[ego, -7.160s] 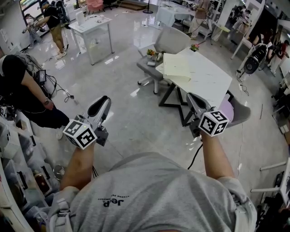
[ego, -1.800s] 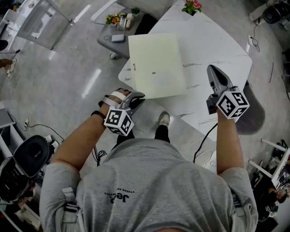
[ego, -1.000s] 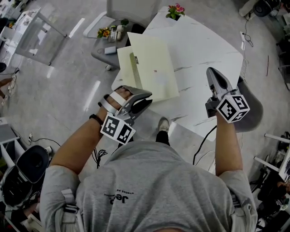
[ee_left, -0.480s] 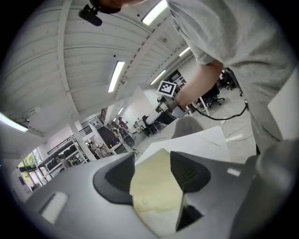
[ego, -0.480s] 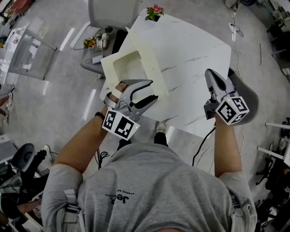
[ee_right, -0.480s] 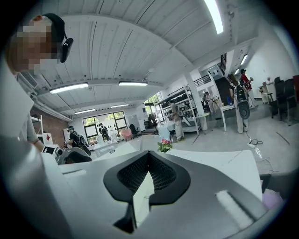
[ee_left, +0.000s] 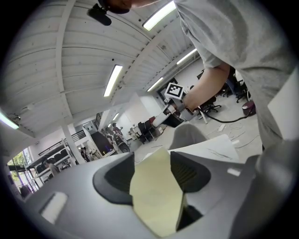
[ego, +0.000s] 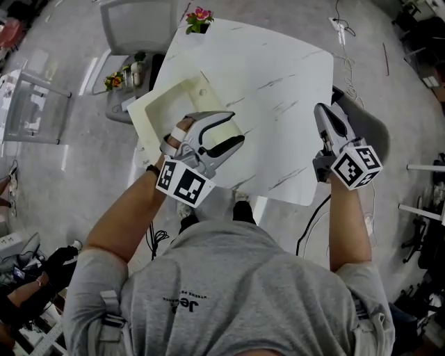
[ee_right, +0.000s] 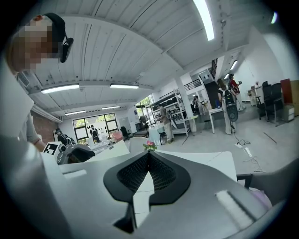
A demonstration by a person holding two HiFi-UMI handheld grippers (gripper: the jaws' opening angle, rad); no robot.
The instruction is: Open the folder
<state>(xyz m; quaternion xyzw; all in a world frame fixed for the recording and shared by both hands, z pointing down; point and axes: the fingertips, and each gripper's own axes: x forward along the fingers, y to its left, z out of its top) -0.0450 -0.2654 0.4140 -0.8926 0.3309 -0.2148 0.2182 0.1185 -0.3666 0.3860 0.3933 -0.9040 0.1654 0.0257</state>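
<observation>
Pale yellow folder (ego: pixel 167 111) sits at the left edge of the white marble-look worktop (ego: pixel 278 76), its left side hanging past the edge, cover raised and tilted. Left claw (ego: pixel 238 130) is over the folder's near right corner. Its jaws have just been opening and now stand apart, with the yellow cover sheet lying in the gap; the left gripper view shows the sheet between the two dark pads (ee_left: pixel 117 179), released rather than pinched. Right claw (ego: pixel 325 112) hangs over the right part of the worktop, well apart from the folder. It is clenched: the pads meet at the tips in the right gripper view, with nothing between them. A small flower pot (ego: pixel 199 17) stands at the worktop's far corner, and a grey chair (ego: pixel 135 21) is on the floor just beyond it.
</observation>
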